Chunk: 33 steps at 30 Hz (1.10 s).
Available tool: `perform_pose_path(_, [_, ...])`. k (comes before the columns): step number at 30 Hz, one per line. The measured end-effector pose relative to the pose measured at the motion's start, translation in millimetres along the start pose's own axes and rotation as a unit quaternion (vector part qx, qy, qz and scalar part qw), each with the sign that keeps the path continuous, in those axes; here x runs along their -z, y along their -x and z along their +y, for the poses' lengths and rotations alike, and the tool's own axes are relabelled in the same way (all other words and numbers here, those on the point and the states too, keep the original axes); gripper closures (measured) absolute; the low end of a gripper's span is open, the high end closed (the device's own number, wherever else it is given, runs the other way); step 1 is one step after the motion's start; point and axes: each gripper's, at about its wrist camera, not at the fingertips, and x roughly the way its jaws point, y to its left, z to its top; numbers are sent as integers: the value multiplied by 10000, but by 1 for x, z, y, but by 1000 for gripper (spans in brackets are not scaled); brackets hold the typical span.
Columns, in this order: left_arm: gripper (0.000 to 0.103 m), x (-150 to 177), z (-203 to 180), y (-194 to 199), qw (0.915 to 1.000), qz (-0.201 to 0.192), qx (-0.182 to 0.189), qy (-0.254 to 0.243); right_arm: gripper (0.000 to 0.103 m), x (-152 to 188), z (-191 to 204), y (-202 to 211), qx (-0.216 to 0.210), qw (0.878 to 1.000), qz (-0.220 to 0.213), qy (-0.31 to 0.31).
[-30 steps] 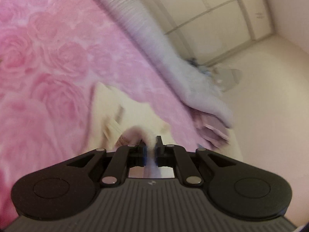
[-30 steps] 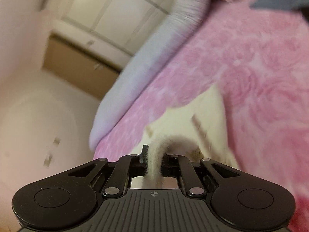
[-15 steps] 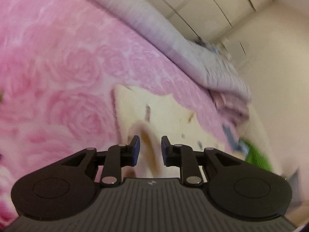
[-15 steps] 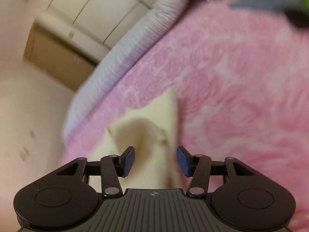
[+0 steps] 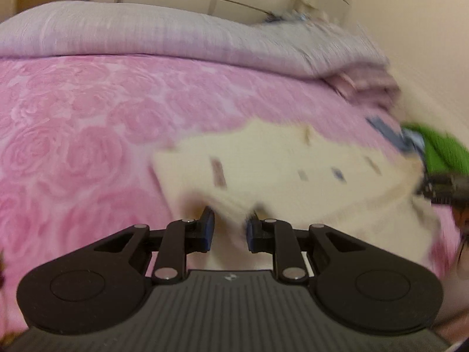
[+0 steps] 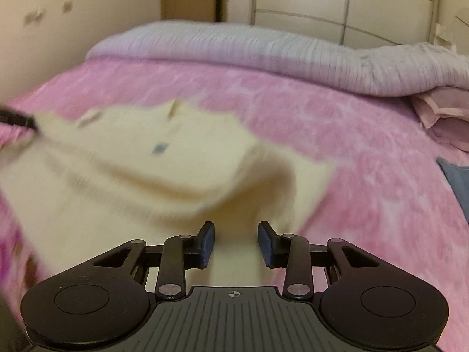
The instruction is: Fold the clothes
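Cream garment (image 5: pixel 293 176): motion-blurred in both my views; I cannot read its small printed marks, and my gripper bodies hide its near edge.
Green cloth (image 5: pixel 439 149): cut off at the right edge, smeared.
Blue fabric (image 6: pixel 457 182): cropped by the frame; I cannot tell what it is.

Both views are softly lit and warm. Everything is smeared by motion blur, and edges are bent, perhaps by the lens.
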Motion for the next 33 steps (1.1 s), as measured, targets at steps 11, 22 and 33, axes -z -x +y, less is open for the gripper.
perform_pose_path(11, [75,-11,66,-18,9835,18,284,1784,66,-5,-79,-17,-7,9782,-134,-2071])
perform_pose_path(22, [65,-39,83,-11,9613,-448,610,2649,63,-17,-78,-6,-611,9746,-311,-2131])
perform_pose_path(33, [64,-14,70,-32,9770,374,811,1934,60,-17,-80,-15,-887,9721,-200,-2163])
